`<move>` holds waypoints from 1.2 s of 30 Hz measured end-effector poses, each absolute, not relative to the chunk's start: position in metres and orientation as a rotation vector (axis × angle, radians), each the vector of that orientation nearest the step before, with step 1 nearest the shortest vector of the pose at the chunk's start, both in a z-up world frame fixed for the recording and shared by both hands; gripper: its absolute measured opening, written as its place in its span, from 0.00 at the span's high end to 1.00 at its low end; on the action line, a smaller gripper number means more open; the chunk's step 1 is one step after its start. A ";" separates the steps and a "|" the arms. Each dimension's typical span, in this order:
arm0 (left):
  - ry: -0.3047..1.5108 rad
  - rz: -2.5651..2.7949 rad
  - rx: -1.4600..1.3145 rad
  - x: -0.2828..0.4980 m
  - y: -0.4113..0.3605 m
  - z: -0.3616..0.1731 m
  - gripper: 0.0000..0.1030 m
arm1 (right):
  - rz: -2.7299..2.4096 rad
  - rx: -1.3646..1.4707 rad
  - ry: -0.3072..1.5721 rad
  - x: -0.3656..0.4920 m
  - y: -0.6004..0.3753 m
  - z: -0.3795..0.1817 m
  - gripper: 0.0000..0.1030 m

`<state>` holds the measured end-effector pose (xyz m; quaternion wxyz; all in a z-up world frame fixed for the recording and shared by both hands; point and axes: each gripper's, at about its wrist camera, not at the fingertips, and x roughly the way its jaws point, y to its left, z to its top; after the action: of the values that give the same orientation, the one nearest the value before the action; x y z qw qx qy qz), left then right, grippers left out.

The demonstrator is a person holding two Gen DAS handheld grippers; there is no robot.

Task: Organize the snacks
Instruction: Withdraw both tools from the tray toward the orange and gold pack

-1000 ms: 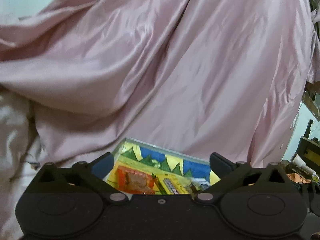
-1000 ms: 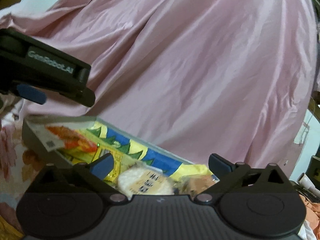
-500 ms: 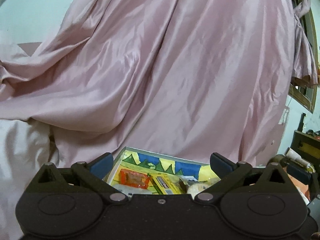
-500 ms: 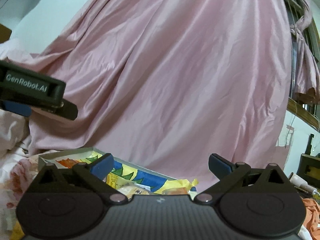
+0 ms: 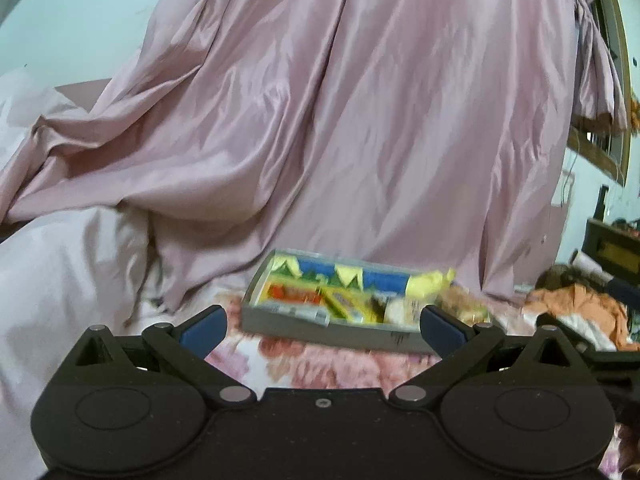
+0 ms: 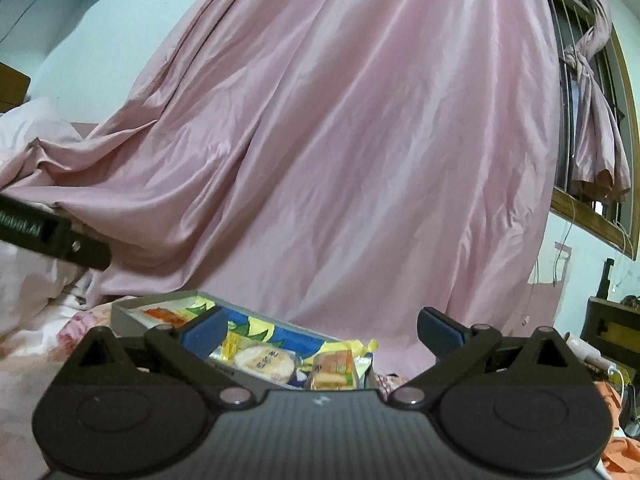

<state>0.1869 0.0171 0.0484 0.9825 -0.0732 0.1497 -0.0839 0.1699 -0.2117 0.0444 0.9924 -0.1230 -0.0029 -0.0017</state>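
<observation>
A shallow grey box (image 5: 332, 330) of snack packets lies on a floral bedcover (image 5: 320, 364). Inside it lie a large yellow and blue bag (image 5: 344, 276), a red packet (image 5: 292, 294) and a round white rice cracker (image 6: 264, 360). My left gripper (image 5: 322, 324) hovers open and empty just in front of the box. My right gripper (image 6: 318, 330) is open and empty too, above the box's (image 6: 132, 316) near right end, where an orange-brown cracker pack (image 6: 334, 368) sits. The left gripper's black body (image 6: 52, 238) shows at the left edge of the right wrist view.
A large pink satin curtain (image 5: 360, 120) hangs close behind the box. White bedding (image 5: 60, 280) is heaped on the left. Orange cloth (image 5: 580, 308) and dark furniture (image 5: 616, 248) are on the right, with a barred window (image 6: 588, 120) above.
Both grippers have drawn back and up from the box, which now looks smaller and farther off. Both stay open and empty. The snacks inside have not moved.
</observation>
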 end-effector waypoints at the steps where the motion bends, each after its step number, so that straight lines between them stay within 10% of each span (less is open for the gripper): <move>1: 0.312 -0.167 -0.146 0.182 0.019 0.046 0.01 | -0.001 -0.247 0.001 0.165 -0.212 0.044 0.00; 36: 0.750 -0.118 -0.138 0.132 0.031 -0.016 0.01 | 0.055 -0.116 0.541 0.121 -0.221 -0.007 0.00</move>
<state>0.1320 0.0311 -0.0161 0.9266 -0.0672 0.3656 -0.0577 0.1212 -0.2211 -0.0069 0.9616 -0.0574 0.2670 0.0273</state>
